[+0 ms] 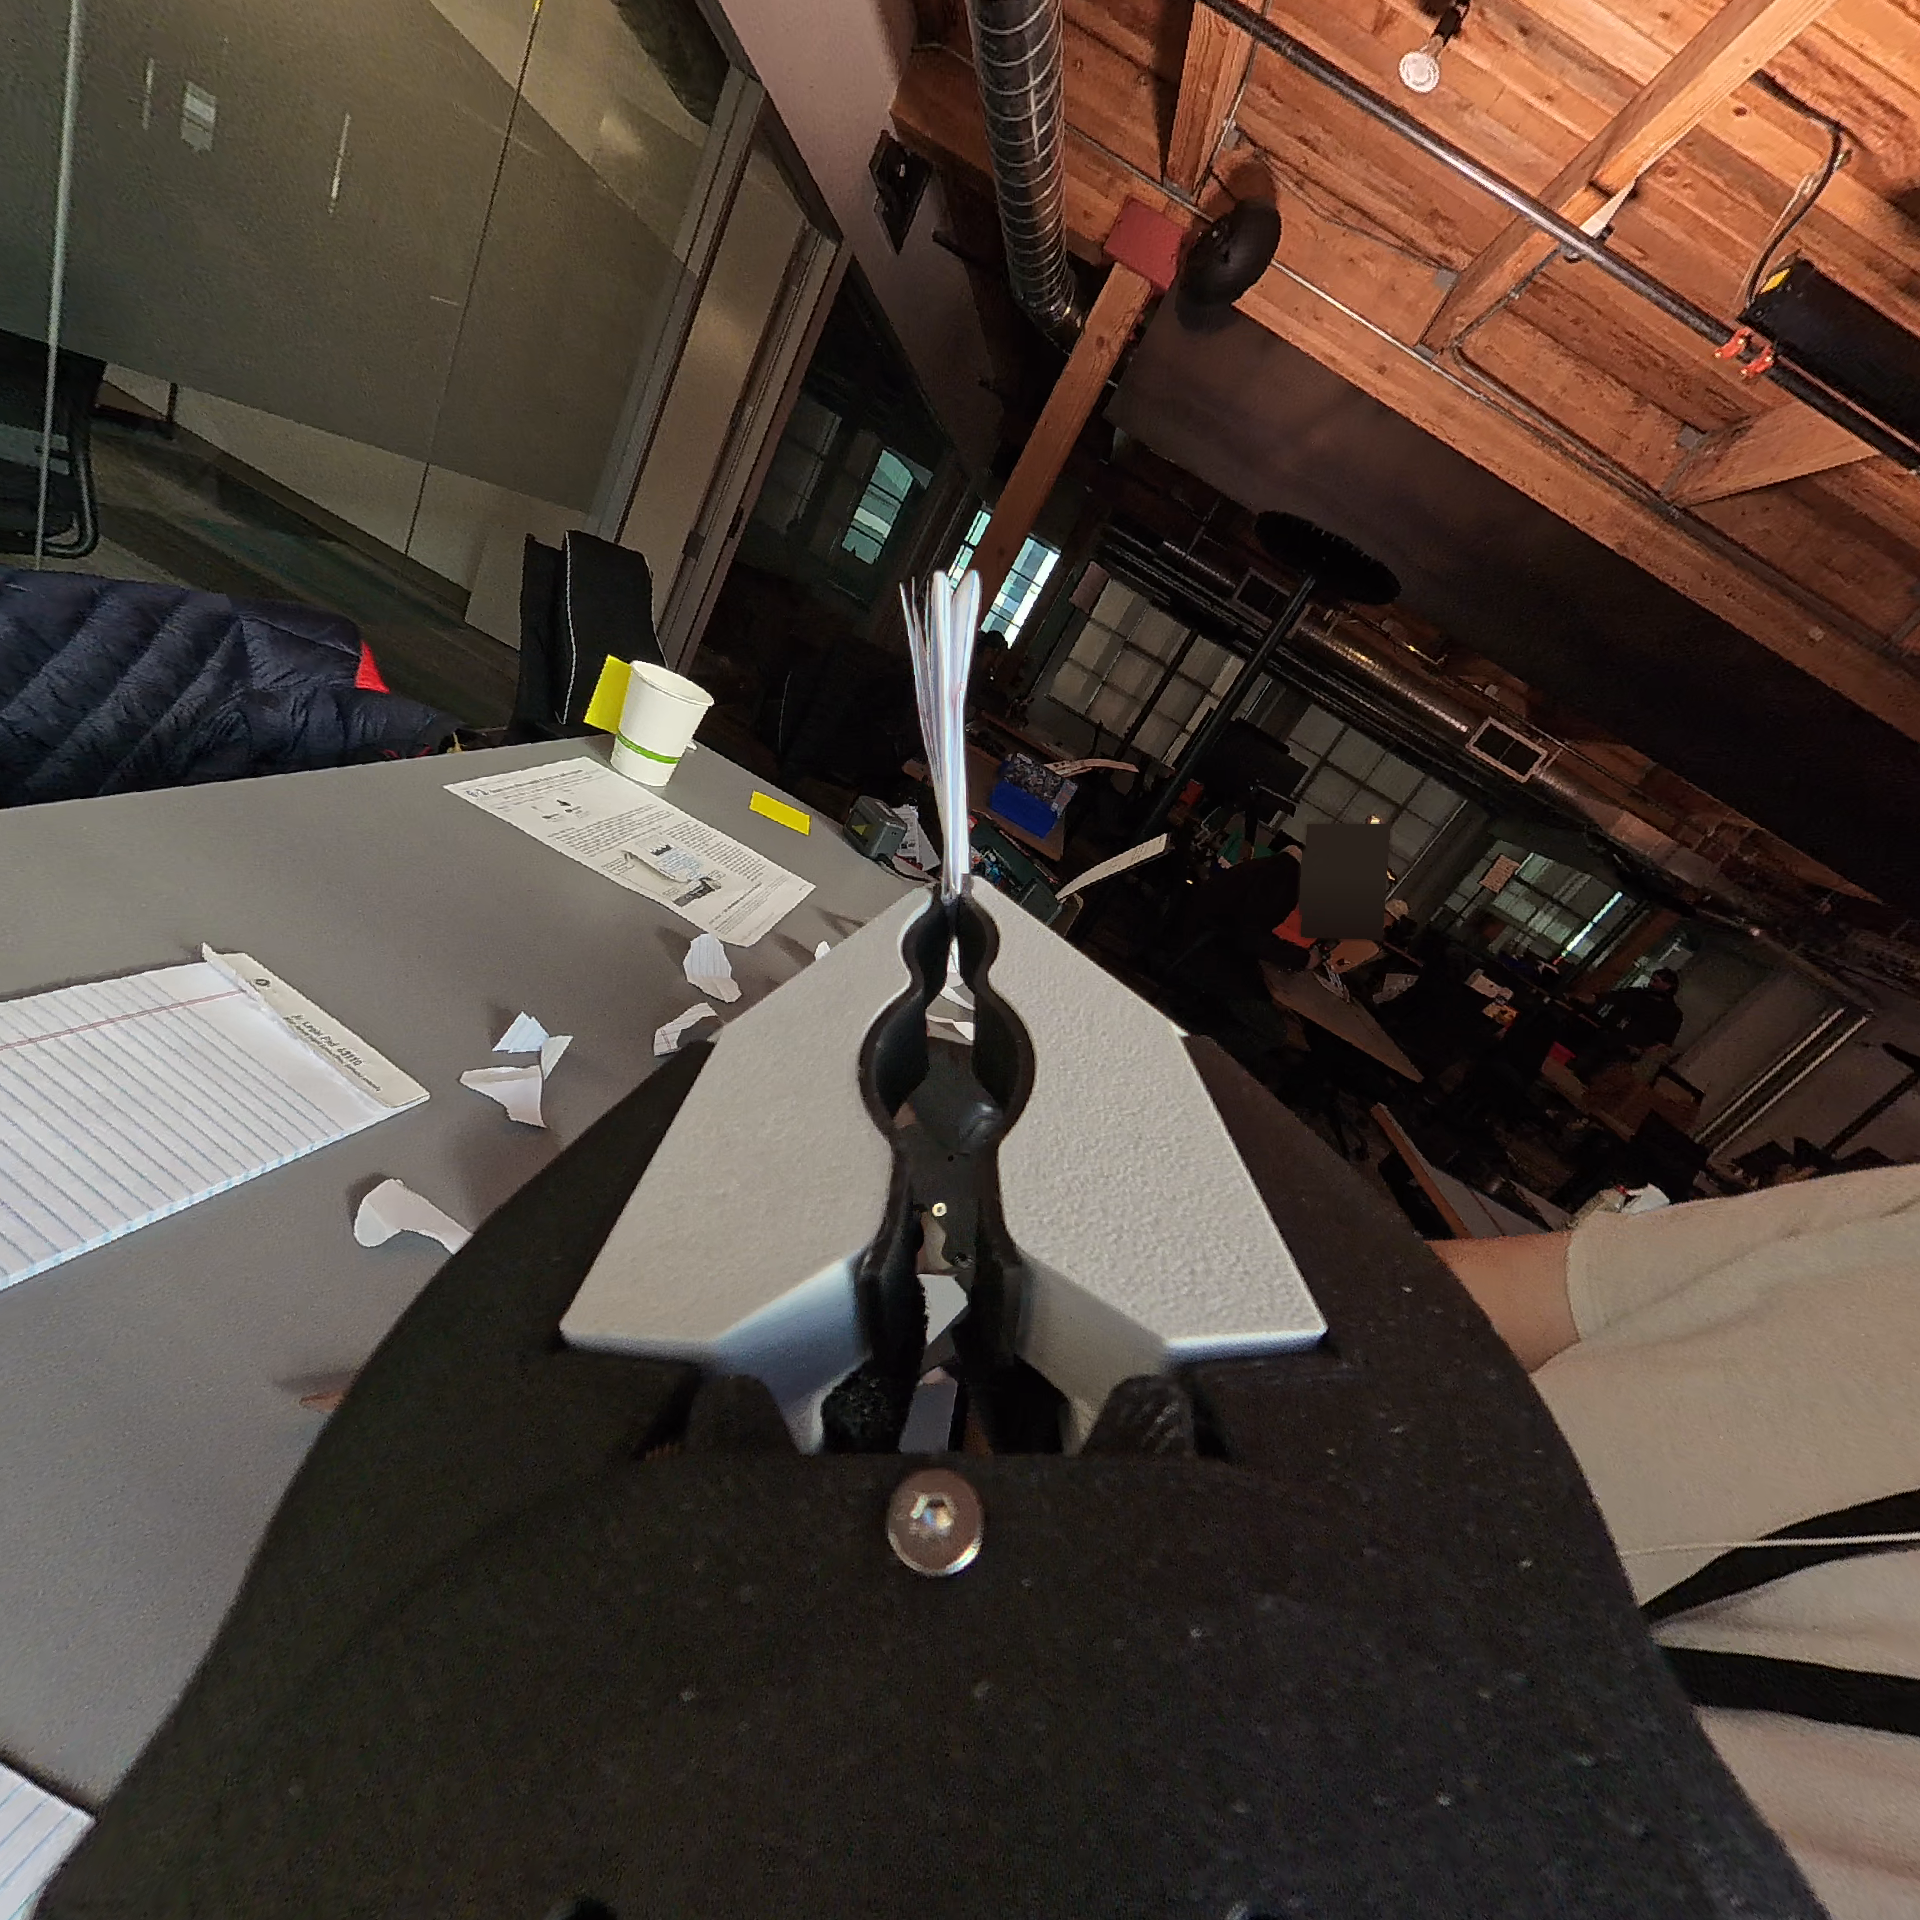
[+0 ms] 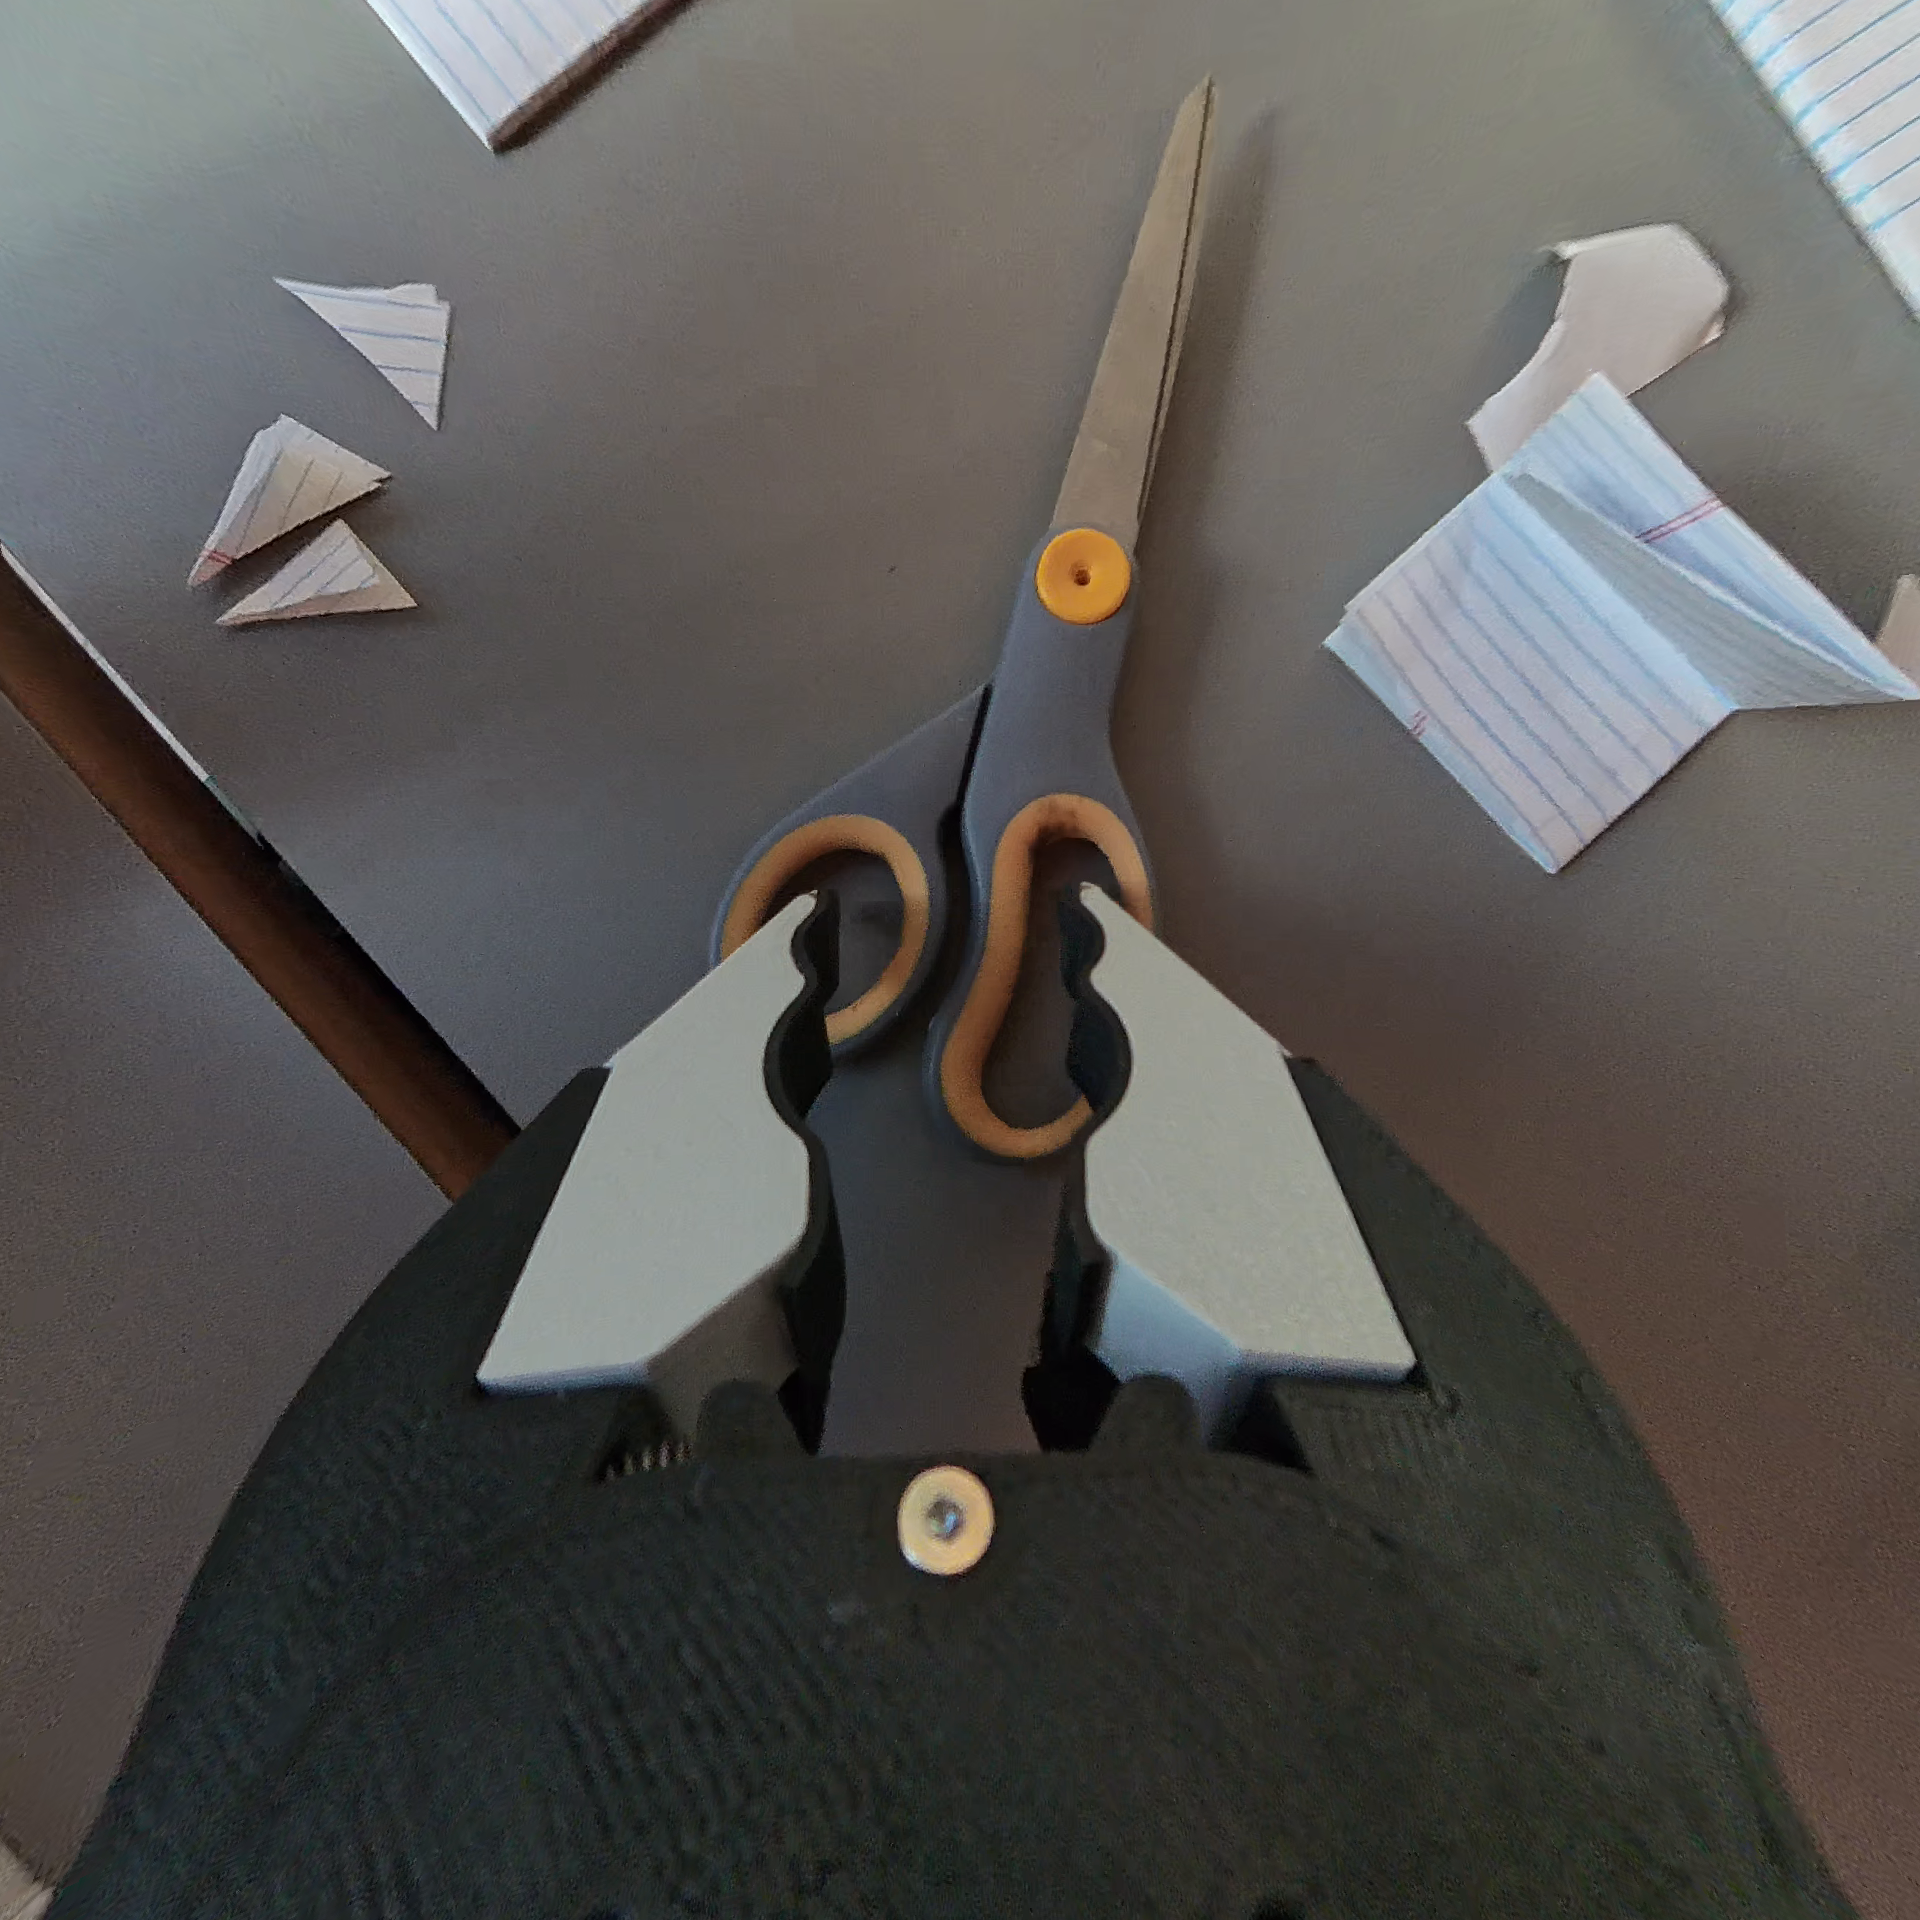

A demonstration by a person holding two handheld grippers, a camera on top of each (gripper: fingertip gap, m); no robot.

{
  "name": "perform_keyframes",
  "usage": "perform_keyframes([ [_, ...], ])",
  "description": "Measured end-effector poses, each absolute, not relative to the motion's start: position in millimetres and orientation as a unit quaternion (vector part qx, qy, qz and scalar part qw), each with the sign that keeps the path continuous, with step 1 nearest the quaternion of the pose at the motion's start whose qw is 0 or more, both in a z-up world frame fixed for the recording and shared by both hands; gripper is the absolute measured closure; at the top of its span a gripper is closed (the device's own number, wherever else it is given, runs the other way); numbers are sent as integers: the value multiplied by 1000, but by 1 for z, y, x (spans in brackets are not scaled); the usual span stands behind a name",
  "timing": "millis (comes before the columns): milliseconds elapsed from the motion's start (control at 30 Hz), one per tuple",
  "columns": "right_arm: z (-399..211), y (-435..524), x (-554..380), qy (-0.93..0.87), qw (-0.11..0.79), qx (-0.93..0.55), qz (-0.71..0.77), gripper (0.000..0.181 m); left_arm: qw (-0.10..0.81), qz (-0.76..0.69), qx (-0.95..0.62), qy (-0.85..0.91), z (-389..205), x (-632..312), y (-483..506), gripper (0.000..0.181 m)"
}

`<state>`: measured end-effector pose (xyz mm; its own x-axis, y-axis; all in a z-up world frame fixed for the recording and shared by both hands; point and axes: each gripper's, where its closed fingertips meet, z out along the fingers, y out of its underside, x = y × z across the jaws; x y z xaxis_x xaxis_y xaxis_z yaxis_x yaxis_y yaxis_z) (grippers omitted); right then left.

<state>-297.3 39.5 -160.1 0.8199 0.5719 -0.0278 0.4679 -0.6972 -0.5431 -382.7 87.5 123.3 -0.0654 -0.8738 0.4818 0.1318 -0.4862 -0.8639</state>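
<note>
My left gripper (image 1: 954,904) is shut on a folded piece of lined white paper (image 1: 943,727) and holds it upright, edge-on, above the grey table (image 1: 312,862). My right gripper (image 2: 948,896) is open over a pair of grey scissors (image 2: 1081,665) with tan-lined handles and an orange pivot. The scissors lie flat on the table (image 2: 727,416) with the blades (image 2: 1143,312) closed and pointing away. One fingertip sits at each handle loop; I cannot tell whether they touch the handles.
Paper scraps (image 2: 384,332) lie at the left, and a folded lined sheet (image 2: 1538,644) at the right. A lined pad (image 1: 135,1091), a printed sheet (image 1: 634,842), a paper cup (image 1: 657,722) and more scraps (image 1: 520,1070) are on the table. The table edge (image 2: 260,883) runs lower left. Tip to tip, the grippers are about 30 cm apart.
</note>
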Motion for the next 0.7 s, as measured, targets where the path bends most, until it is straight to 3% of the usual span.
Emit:
perform_keyframes([
  [167, -165, 53, -303, -309, 263, -908, 100, 133, 385, -649, -565, 333, 122, -380, 87, 181],
  [200, -164, 54, -304, -313, 265, -906, 104, 136, 382, -650, -566, 334, 121, -378, 87, 181],
  [233, -164, 53, -305, -320, 265, -903, 109, 156, 378, -651, -566, 335, 119, -376, 87, 181],
  [300, -163, 53, -306, -294, 275, -903, 152, 157, 368, -656, -566, 337, 117, -372, 86, 181],
  [433, -131, 46, -315, -87, 259, -860, 431, 158, 362, -652, -572, 343, 113, -368, 84, 181],
  [600, -30, 41, -296, 75, 318, -607, 724, 159, 360, -634, -591, 346, 109, -368, 85, 181],
  [700, 21, 33, -274, 94, 356, -474, 800, 158, 340, -625, -603, 360, 103, -358, 75, 181],
])
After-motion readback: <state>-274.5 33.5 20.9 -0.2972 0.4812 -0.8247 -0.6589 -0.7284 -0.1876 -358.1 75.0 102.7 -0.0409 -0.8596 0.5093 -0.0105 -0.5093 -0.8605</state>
